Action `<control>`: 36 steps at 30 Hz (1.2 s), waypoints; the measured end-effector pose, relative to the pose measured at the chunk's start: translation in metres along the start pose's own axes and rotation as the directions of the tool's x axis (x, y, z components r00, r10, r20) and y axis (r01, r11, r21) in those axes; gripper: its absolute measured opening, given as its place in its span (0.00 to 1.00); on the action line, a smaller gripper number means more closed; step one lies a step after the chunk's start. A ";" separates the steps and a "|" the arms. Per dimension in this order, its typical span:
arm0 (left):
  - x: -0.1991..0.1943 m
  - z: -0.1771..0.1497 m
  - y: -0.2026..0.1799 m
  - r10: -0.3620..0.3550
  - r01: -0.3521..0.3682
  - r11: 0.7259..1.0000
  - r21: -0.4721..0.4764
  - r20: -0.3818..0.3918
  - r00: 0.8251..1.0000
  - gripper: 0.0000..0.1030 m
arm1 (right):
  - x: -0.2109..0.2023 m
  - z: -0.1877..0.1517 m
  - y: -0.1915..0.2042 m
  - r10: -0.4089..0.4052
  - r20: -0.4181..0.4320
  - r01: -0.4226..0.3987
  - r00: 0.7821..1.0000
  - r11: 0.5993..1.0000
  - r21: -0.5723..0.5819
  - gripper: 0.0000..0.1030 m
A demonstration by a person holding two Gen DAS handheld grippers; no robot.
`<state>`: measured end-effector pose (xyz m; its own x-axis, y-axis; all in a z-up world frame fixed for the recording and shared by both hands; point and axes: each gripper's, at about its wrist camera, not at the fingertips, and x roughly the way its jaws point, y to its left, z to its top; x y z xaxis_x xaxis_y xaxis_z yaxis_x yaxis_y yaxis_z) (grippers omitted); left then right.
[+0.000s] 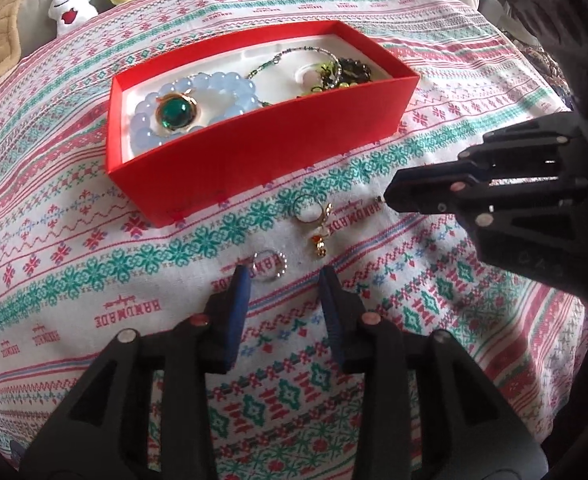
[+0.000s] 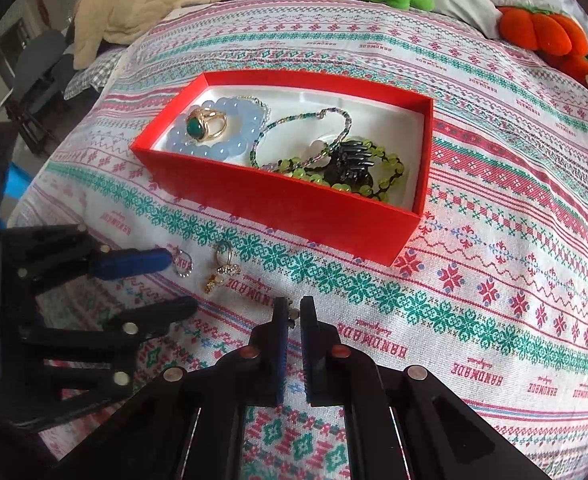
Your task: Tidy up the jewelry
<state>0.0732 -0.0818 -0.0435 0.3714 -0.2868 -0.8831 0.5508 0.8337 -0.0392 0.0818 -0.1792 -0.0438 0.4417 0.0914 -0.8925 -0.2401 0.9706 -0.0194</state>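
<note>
meanwhile, on a bed spread with a patterned cloth [image 1: 93,280], i hold two sets of tongs low over the last loose pieces of jewelry. the left tongs [image 1: 285,276] stand released, one blue pad just touching the beaded ring [image 1: 269,265] and the other well clear of it, nothing gripped. the right tongs [image 2: 292,306] are clenched on a tiny metal piece [image 2: 292,314]; i judge it an ear stud or a small charm, too small to name.

the step in hand, as i read it, is to carry these bits into the red box [image 1: 261,152] beyond them. to do it well i would keep the right grip firm and lift straight up, since so small a piece could slip or snag the weave. on the left i would centre the ring between the pads before closing, or it may skid away flat on the cloth. the gold charm ring [image 1: 314,220] lies just beside it and should not be swept along.

the left wrist view shows the right tongs from the side, with only a speck of metal at their tip. the right wrist view shows what the near wall hides from the left: a black hair claw [image 2: 352,160] among green beads [image 2: 394,164], and the green-stone ring [image 2: 203,124] resting on the blue bead bracelet [image 2: 229,140]. it also shows the left pads flanking the beaded ring from the side.
</note>
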 end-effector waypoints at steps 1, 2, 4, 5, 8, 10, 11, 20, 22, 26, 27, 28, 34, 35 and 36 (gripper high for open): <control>0.001 0.002 0.001 0.002 -0.002 1.000 -0.003 0.001 1.000 0.36 | -0.002 0.000 -0.003 0.004 0.004 -0.004 1.000 1.000 0.007 0.06; 0.002 0.004 0.001 0.003 -0.003 1.000 -0.009 0.001 1.000 0.36 | -0.004 0.000 -0.004 0.009 0.009 -0.009 1.000 1.000 0.015 0.06; 0.004 0.008 0.002 0.006 -0.006 1.000 -0.017 0.001 1.000 0.30 | -0.007 0.000 -0.008 0.016 0.015 -0.017 1.000 0.999 0.030 0.06; 0.005 0.008 0.002 0.009 -0.009 1.000 -0.016 0.001 1.000 0.25 | -0.010 -0.001 -0.012 0.022 0.017 -0.022 1.000 0.999 0.039 0.06; 0.006 0.010 0.003 0.016 -0.016 1.000 -0.017 -0.004 1.000 0.18 | -0.015 -0.002 -0.021 0.036 0.023 -0.037 0.999 0.997 0.063 0.06; 0.008 0.013 0.000 0.019 -0.019 1.000 -0.016 -0.007 1.000 0.18 | -0.019 -0.002 -0.027 0.043 0.029 -0.045 0.999 0.996 0.077 0.06; 0.008 0.013 0.000 0.018 -0.019 1.000 -0.018 -0.008 1.000 0.18 | -0.022 -0.003 -0.030 0.045 0.033 -0.048 0.998 0.995 0.082 0.06; -0.003 0.011 0.003 0.020 -0.020 0.999 -0.039 0.007 1.000 0.17 | -0.036 0.005 -0.035 0.070 0.073 -0.078 0.995 0.991 0.110 0.06; -0.009 0.012 0.005 0.018 -0.017 0.999 -0.048 0.021 1.000 0.17 | -0.039 0.008 -0.035 0.075 0.084 -0.084 0.994 0.990 0.112 0.06; -0.027 0.019 0.008 0.012 -0.007 0.998 -0.063 0.071 0.997 0.17 | -0.050 0.015 -0.036 0.076 0.117 -0.091 0.990 0.988 0.123 0.06; -0.033 0.022 0.009 0.014 -0.009 0.998 -0.066 0.090 0.996 0.17 | -0.052 0.016 -0.036 0.076 0.126 -0.092 0.989 0.988 0.126 0.06; -0.037 0.025 0.010 0.016 -0.009 0.998 -0.069 0.106 0.994 0.17 | -0.055 0.019 -0.036 0.077 0.138 -0.095 0.987 0.987 0.130 0.06; -0.053 0.044 0.020 0.036 -0.013 0.992 -0.123 0.183 0.982 0.17 | -0.064 0.031 -0.038 0.081 0.184 -0.111 0.980 0.980 0.163 0.06; -0.053 0.046 0.023 0.040 -0.014 0.991 -0.136 0.189 0.981 0.17 | -0.064 0.033 -0.039 0.083 0.187 -0.114 0.979 0.979 0.167 0.06; -0.052 0.049 0.025 0.043 -0.014 0.989 -0.149 0.193 0.980 0.17 | -0.063 0.035 -0.039 0.084 0.190 -0.118 0.978 0.978 0.173 0.06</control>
<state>0.1039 -0.0692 0.0243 0.5319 -0.3358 -0.7773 0.4275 0.8989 -0.0958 0.0935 -0.2149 0.0293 0.5762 0.2134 -0.7890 -0.1371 0.9769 0.1641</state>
